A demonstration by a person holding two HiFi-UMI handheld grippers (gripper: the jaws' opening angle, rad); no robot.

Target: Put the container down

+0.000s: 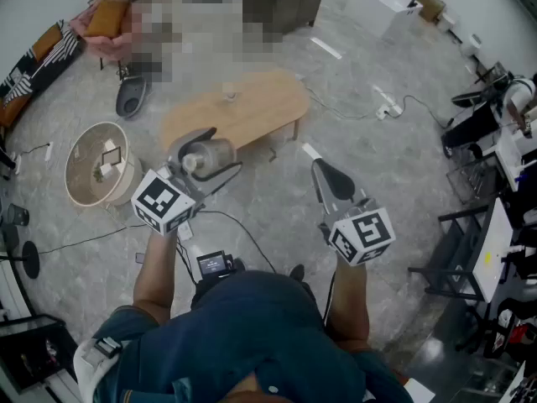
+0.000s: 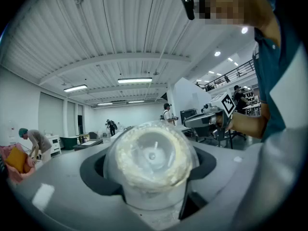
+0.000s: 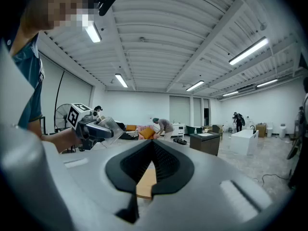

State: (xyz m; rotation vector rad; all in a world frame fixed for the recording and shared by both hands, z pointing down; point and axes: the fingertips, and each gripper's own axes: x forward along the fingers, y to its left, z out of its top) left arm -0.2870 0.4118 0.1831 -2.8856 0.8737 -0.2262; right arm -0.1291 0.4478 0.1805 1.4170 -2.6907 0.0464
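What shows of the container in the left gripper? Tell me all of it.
The container is a clear, round plastic jar with a cloudy whitish ring showing through its end and a small nub at the centre. It lies on its side, about level, that end facing the left gripper view. The left gripper holds it in the air, one of the jaws on each flank; nothing else touches it. In the head view it sits before the wooden table.

Your head cam looks steeply down on the oval light-wood table (image 1: pixel 239 112). Each gripper cam rides right behind its jaws, facing roughly level. The left one catches your right gripper (image 2: pixel 190 122), the right one your left gripper (image 3: pixel 109 129).
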